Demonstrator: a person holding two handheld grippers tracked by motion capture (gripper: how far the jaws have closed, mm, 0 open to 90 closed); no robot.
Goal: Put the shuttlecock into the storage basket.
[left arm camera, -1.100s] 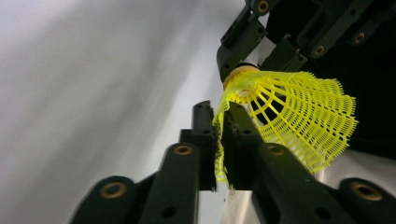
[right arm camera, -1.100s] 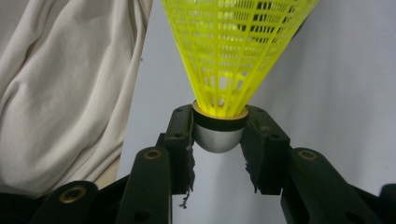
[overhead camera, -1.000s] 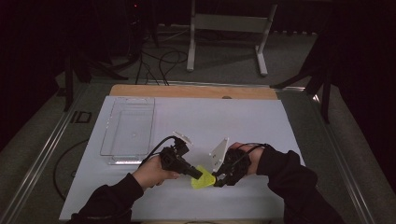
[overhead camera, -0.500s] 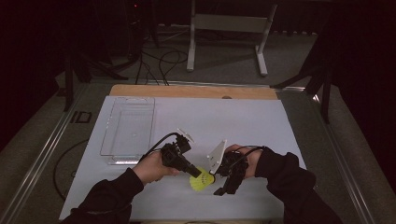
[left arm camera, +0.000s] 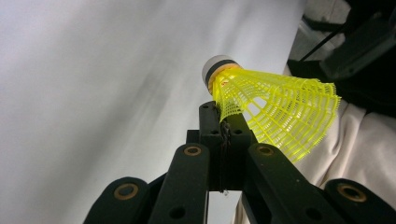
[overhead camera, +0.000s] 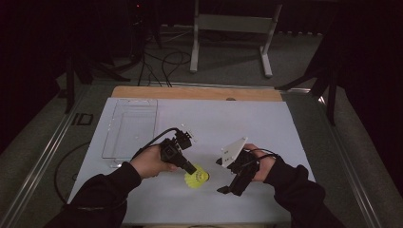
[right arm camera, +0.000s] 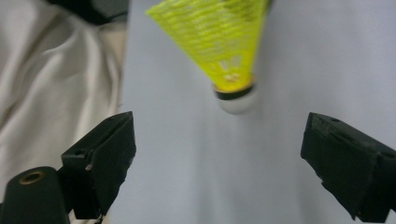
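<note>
In the high view the yellow shuttlecock [overhead camera: 196, 178] sits low and centre in the frame, over the white table cover [overhead camera: 247, 123], well in from every edge of it. The left gripper [overhead camera: 189, 168] has its jaws pressed together on the mesh skirt of the shuttlecock [left arm camera: 275, 112]; in the left gripper view the white cork points up and away from the jaws. The right gripper [overhead camera: 228, 190] is just to the right of it, jaws spread wide and holding nothing; in the right gripper view the shuttlecock [right arm camera: 224, 42] hangs above the gap between them, apart from both. A clear tray [overhead camera: 129, 130] lies at the left of the cover, well apart from both tools. Bare cover stretches across the upper middle and right.
</note>
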